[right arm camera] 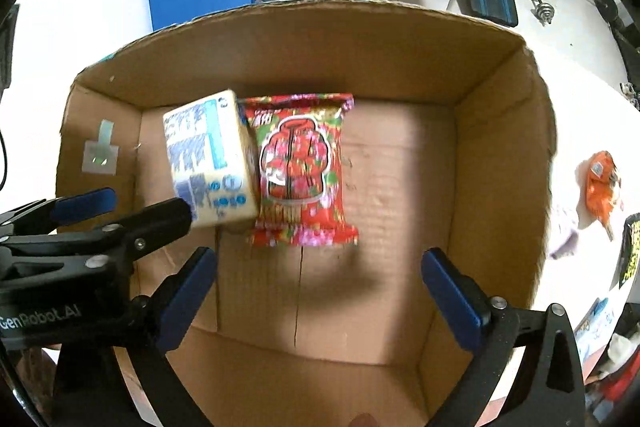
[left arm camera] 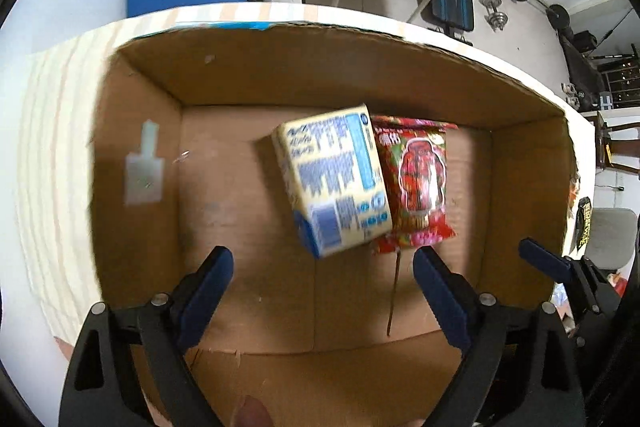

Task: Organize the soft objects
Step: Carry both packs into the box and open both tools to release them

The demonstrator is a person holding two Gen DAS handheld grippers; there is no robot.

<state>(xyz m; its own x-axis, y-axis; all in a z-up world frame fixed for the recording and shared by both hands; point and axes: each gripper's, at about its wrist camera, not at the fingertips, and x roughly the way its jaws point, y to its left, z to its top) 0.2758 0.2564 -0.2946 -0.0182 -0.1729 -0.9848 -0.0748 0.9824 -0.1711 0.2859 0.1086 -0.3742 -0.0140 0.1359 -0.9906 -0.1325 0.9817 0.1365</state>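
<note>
Left tool spread wide and holding nothing, hovering over the cardboard box; right tool likewise wide and empty above the same box. Straight ahead of the left tool, just beyond its fingertips: a yellow-and-blue tissue pack, tilted, long axis running from the box's far wall toward the near wall, possibly not yet settled on the floor of the box. Touching the pack's right side, flat on the box floor: a red floral snack packet, long axis the same way, nearer the right tool. Outside the box, past its right wall on the surface: an orange packet, closest to the right tool and probably next to fetch. Hard to read: the motion-blurred print on the pack, and a dark packet cut off at the frame edge beyond the orange one.
</note>
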